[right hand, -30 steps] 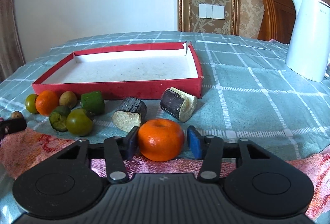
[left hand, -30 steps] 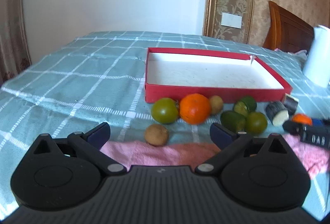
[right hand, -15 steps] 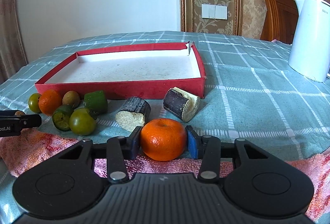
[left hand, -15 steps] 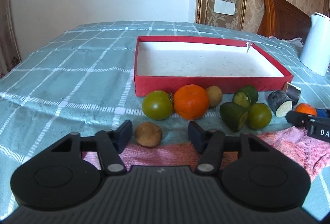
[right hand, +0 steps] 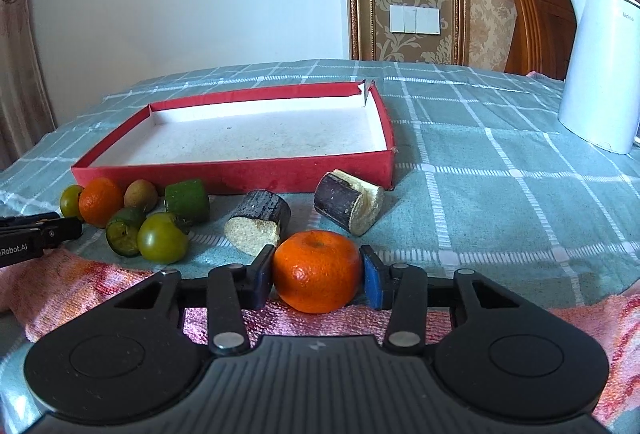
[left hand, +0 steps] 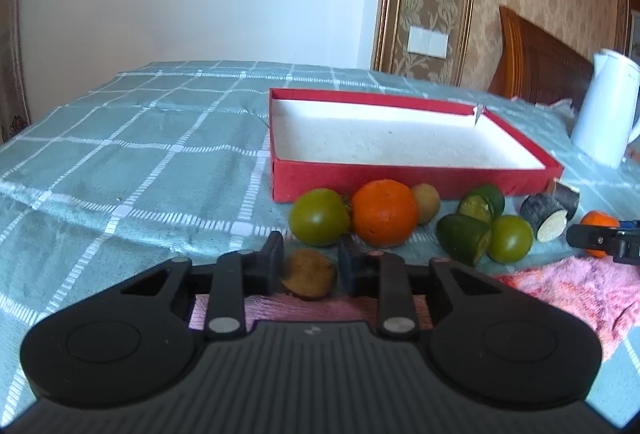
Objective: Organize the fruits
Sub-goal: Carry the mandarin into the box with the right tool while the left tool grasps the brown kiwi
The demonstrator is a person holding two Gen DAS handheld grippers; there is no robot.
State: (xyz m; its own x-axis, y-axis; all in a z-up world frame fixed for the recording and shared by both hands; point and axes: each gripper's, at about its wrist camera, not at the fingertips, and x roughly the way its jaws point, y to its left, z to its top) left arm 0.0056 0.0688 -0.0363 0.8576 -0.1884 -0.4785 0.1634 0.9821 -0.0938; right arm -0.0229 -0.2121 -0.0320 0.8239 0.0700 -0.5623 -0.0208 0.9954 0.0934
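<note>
My left gripper is shut on a small brown kiwi above the pink towel. My right gripper is shut on an orange mandarin. An empty red box with a white floor stands behind the fruit; it also shows in the right wrist view. In front of it lie a green tomato, a second mandarin, another kiwi, two green cut pieces, a second green tomato and two dark sugarcane pieces.
A white electric kettle stands at the right on the teal checked tablecloth. A wooden chair is behind the table. The pink towel lies along the table's near edge.
My left gripper has moved in on the kiwi and shut on it. My right gripper has closed tight on the mandarin and lifted slightly.
</note>
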